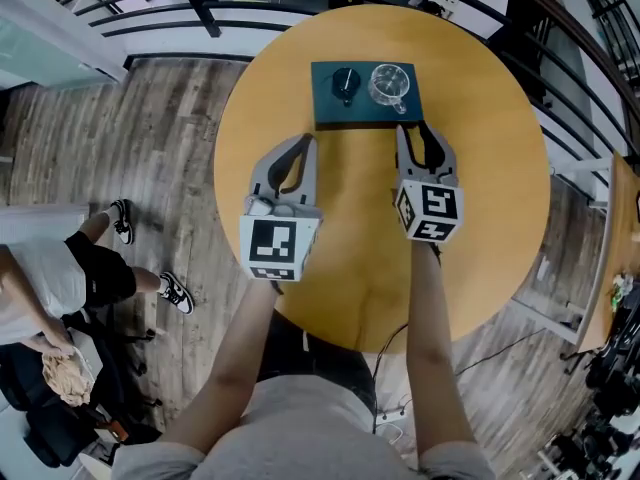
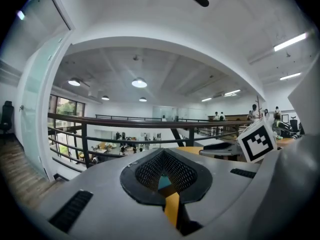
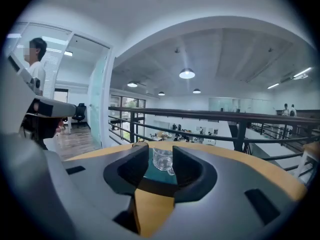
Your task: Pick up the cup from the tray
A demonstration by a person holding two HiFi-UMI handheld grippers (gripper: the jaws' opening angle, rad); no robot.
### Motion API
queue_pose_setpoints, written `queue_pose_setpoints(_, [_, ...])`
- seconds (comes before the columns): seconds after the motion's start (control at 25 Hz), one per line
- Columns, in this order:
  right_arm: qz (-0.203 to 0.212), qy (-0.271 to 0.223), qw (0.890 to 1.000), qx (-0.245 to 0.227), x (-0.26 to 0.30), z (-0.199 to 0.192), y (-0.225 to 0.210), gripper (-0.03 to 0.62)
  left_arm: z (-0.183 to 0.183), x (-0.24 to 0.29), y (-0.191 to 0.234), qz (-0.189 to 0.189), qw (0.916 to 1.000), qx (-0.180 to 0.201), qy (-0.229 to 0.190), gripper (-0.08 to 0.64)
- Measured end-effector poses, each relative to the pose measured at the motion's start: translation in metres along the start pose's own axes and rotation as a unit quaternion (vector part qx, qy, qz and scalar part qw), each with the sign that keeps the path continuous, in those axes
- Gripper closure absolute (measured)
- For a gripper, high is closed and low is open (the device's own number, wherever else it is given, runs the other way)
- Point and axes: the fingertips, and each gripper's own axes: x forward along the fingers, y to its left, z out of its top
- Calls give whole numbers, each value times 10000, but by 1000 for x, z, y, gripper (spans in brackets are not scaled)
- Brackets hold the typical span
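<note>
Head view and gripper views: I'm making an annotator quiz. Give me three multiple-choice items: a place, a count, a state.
1. Where is the clear glass cup? A the right half of the dark teal rectangular tray; B its left half; C off it.
2. How many things stand on the tray? A one; B two; C four.
3. The right gripper's jaws are: A apart, empty; B shut on the cup; C shut together.
Key: A, the cup sits right of the small black object; B, only those two; A, a gap shows, with the cup beyond it.
</note>
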Motion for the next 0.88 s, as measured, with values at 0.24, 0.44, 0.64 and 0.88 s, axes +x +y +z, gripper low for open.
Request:
queue_pose_setpoints(0.24, [138,505,9986,-116,42,-35,-16,468,-10,10,10,12,9999,15,100,555])
queue_pose_setpoints(0.44, [431,682,9964,-276,64,-52,-18,443,-22,17,17,19,9998,27,202,555])
queue_pose_setpoints(0.64, [624,820,9938,-406,81,-63,-15,437,-30,20,19,19,9996,3,275,555])
queue_pose_setpoints(0.88, [846,922,9910,-478,89,-66,-13,437,-33,21,19,42,9994,-14,333,555])
